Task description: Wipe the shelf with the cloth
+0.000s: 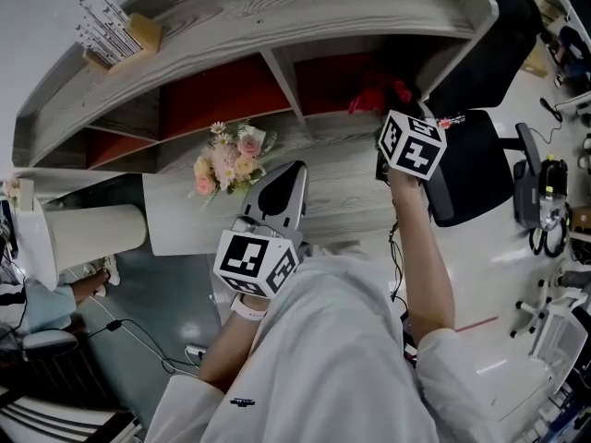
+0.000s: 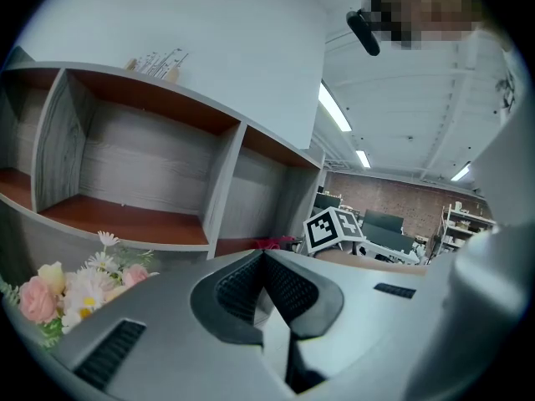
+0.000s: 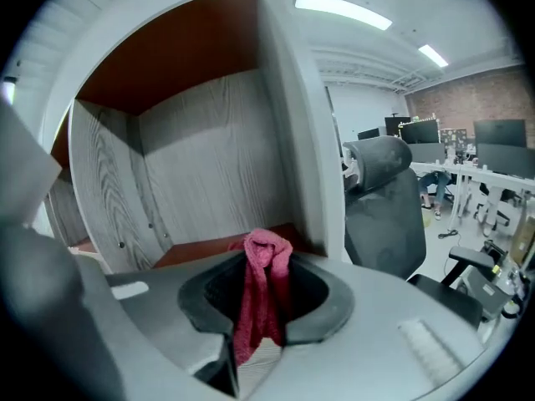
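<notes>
Right claw [image 3: 261, 256] pinching fuzzy red cloth [image 3: 264, 295], woodgrain shelf [image 3: 201, 140], left claw [image 2: 263, 259] seemingly closed

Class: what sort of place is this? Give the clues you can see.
Probably an open-plan office or lab: a black office chair, monitors in front of a brick wall, and ceiling strip lights.
</notes>
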A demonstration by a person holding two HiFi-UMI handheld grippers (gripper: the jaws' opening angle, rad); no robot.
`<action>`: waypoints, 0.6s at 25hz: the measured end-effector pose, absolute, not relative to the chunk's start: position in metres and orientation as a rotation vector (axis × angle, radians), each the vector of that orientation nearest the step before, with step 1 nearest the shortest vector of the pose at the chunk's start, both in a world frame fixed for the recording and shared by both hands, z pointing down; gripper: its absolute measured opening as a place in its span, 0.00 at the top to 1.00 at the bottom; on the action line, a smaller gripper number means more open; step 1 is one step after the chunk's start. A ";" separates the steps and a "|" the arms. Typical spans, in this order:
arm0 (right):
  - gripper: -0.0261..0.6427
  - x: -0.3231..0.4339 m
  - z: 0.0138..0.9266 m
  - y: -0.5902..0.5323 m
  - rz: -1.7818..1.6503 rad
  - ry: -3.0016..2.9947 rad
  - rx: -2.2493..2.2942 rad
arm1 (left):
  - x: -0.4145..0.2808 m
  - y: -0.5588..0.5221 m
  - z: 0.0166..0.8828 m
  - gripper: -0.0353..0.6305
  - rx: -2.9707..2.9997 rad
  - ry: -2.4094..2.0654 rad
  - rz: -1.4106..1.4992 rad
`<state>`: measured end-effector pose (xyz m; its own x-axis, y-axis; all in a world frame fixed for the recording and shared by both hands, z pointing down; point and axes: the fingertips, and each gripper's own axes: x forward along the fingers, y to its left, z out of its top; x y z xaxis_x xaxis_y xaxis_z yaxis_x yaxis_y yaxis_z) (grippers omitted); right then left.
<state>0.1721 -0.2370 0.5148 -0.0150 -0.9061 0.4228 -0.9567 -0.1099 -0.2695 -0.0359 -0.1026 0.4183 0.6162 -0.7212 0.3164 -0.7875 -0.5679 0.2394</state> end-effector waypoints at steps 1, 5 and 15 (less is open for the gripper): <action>0.81 0.177 0.515 -0.235 0.778 -2.010 2.153 | -0.036 -0.100 0.420 0.94 2.486 -1.208 0.263; 0.81 0.175 0.519 -0.228 0.725 -1.958 2.165 | -0.037 -0.091 0.424 0.94 2.468 -1.198 0.269; 0.81 0.162 0.516 -0.254 0.710 -1.866 2.099 | -0.036 -0.089 0.423 0.94 2.463 -1.194 0.260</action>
<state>0.1615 -0.2541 0.5158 0.0640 -0.8603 0.5058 -0.9790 -0.1525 -0.1356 -0.0360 -0.0886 0.4231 0.6198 -0.7123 0.3292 -0.7847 -0.5611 0.2634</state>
